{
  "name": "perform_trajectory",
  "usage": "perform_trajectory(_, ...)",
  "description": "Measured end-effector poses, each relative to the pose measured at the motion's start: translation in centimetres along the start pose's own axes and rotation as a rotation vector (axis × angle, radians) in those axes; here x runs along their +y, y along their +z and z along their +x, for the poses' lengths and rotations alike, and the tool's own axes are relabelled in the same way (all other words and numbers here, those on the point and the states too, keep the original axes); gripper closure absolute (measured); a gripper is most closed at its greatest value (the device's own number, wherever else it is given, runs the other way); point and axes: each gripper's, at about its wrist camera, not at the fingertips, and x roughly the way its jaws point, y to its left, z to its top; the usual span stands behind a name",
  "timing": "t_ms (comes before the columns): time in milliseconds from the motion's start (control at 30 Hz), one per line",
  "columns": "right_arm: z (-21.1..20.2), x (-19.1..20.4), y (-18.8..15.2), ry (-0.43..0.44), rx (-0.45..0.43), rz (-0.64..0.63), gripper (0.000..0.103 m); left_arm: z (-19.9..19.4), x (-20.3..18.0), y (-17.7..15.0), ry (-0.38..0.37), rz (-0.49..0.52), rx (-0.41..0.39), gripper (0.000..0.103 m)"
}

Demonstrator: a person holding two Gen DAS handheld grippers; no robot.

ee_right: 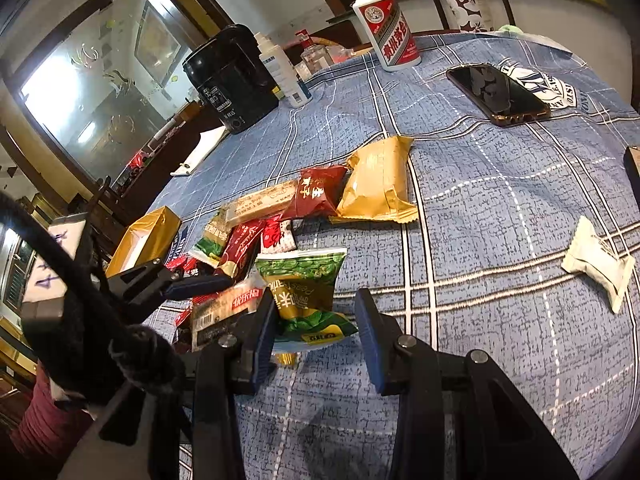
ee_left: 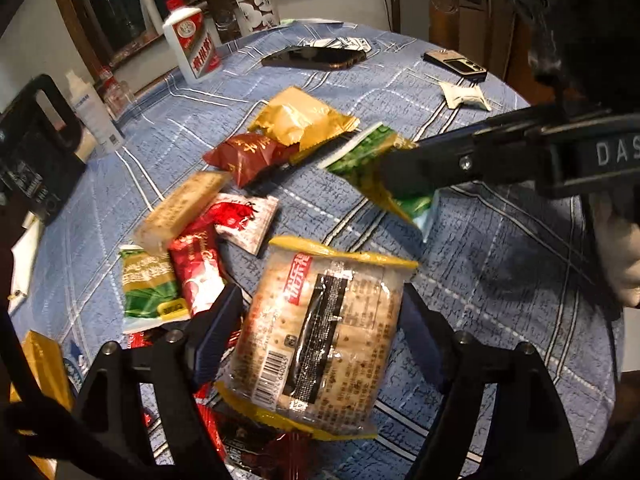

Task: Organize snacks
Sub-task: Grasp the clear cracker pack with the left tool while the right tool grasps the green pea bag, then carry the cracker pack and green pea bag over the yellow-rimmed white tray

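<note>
The tabletop (ee_right: 500, 240), under a blue checked cloth, carries a loose heap of snacks on its left part, with a black appliance (ee_right: 230, 76), a white and red bottle (ee_right: 386, 26) and a phone (ee_right: 498, 94) further back. A gold box (ee_right: 144, 236) stands open at the left edge beside the heap, probably where the snacks are meant to go.

The left tool (ee_left: 324, 320) is closed on a cracker pack (ee_left: 320, 336), one finger on each side, holding it above the other wrappers. The right tool (ee_right: 316, 320) has its jaws spread wide; a green pea packet (ee_right: 306, 292) lies between them, its near end between the blue pads, but the pads do not look pressed against it. From the left view the same tool reaches over that packet.

So the step in hand looks like collecting: one pack is held, a second is about to be taken. Next the right tool needs to shut on the pea packet squarely, then both go toward the box. A small white packet (ee_right: 600, 266) lies well apart on the right
</note>
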Motion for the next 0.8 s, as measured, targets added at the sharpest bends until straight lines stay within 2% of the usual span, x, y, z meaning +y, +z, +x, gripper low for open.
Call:
perform_trajectory(133,-0.6,0.4,-0.2,-0.010,-0.012,-0.007,0.065,-0.5,0.5,-0.3,-0.015,-0.081,0.013,0.031)
perform_trajectory(300,-1.4,1.4,-0.7,-0.011,-0.024,-0.020,0.065,-3.0,0.9,-1.4,-0.005,-0.197,-0.042,0.035)
perform_trajectory(333,-1.7,1.8,-0.8,-0.012,-0.026,-0.026,0.065,-3.6,1.0,-1.5,-0.008,-0.216,-0.058,0.062)
perform_trajectory(367,-1.9,2.2,-0.9,-0.013,-0.029,-0.032,0.065,-4.4,1.3,-1.8,-0.036,-0.243,-0.068,0.073)
perform_trajectory(400,-2.2,2.7,-1.0,-0.015,-0.032,-0.040,0.065,-5.3,1.6,-2.2,-0.045,-0.282,-0.078,0.080)
perform_trajectory(533,-3.2,4.9,-1.5,-0.024,-0.045,-0.080,0.065,-7.7,2.6,-3.6,-0.021,-0.356,-0.121,0.086)
perform_trajectory(667,-4.2,6.5,-2.1,-0.038,-0.064,-0.100,0.065,-8.1,3.0,-5.2,-0.028,-0.358,-0.112,0.084)
perform_trajectory(700,-4.4,6.8,-2.3,-0.037,-0.066,-0.104,0.065,-8.1,2.9,-5.5,-0.018,-0.351,-0.106,0.078)
perform_trajectory(733,-4.6,7.0,-2.5,-0.037,-0.067,-0.107,0.065,-8.0,2.9,-5.6,-0.011,-0.347,-0.103,0.062)
perform_trajectory(767,-4.7,7.2,-2.6,-0.038,-0.066,-0.108,0.065,-8.0,2.9,-5.7,0.003,-0.339,-0.108,0.052)
perform_trajectory(800,-4.6,7.3,-2.8,-0.039,-0.064,-0.108,0.065,-7.9,2.9,-5.6,0.023,-0.328,-0.117,0.032)
